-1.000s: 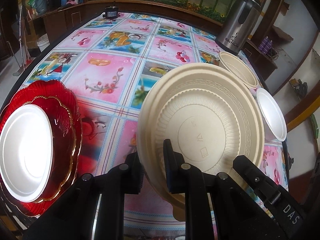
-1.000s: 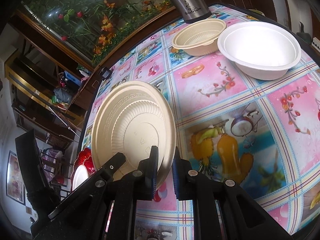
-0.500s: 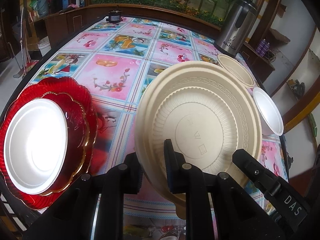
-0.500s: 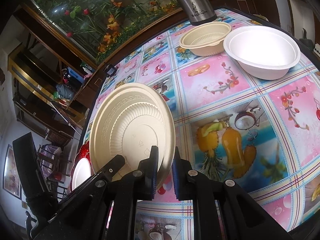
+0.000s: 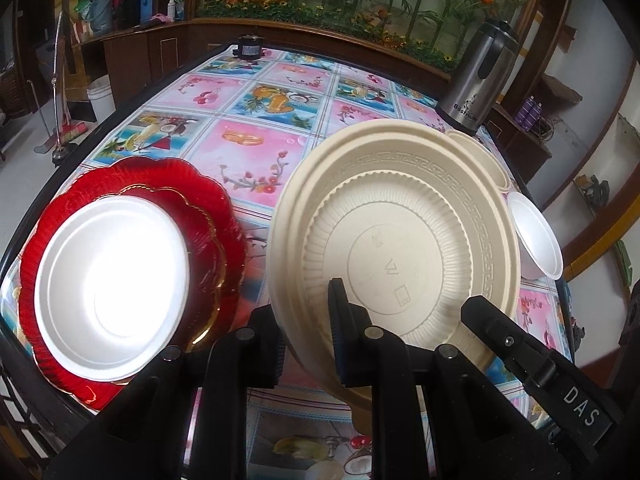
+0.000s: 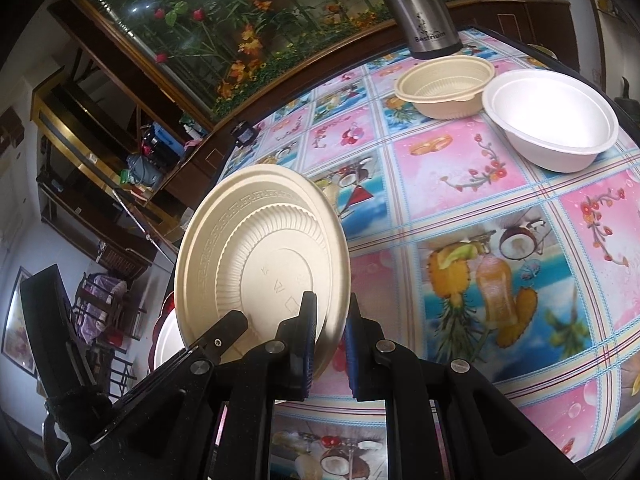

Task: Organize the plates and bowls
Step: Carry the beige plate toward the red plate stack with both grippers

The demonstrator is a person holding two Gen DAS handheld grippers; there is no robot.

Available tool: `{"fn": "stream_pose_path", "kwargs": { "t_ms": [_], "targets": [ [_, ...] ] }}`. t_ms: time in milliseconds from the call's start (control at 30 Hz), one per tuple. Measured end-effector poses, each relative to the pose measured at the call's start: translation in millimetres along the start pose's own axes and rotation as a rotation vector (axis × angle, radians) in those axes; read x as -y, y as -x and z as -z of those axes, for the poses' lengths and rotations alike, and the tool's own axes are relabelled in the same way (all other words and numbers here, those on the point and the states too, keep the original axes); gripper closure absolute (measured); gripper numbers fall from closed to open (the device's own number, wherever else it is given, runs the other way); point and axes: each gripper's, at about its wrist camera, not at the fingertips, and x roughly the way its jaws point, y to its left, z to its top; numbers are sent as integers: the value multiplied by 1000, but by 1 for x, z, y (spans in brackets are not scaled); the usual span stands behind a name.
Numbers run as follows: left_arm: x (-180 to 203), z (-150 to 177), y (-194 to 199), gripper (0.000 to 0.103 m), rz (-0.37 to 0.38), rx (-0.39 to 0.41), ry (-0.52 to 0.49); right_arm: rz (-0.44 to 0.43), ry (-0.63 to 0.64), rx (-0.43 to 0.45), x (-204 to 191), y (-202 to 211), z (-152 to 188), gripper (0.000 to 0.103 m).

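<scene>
I read "Bastrium", or sth close to it, on the steel thermos jug (image 5: pixel 478 84) at the far table edge; same word shows on it in the right wrist view (image 6: pixel 430 36), w/ a small emblem above that I can't make out. "DAS" in white caps sits on the black bar of the right gripper (image 5: pixel 580 404), seen from the left wrist cam. The beige plate (image 5: pixel 394 248) has small embossed marks at its centre, incl. a triangle and a rectangle; not legible as text.
</scene>
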Motion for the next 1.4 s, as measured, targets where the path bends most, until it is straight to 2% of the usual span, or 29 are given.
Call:
{"fn": "stream_pose_path", "kwargs": {
  "t_ms": [333, 867, 1400],
  "targets": [
    [-12, -1, 5, 86, -20, 9, 20, -19, 26, -18, -13, -6, 4, 90],
    [-35, -3, 23, 86, -57, 67, 49, -57, 83, -24, -39, -11, 5, 90],
    [-78, -1, 40, 86, -122, 123, 127, -109, 181, -50, -85, -24, 13, 90]
  ]
}}
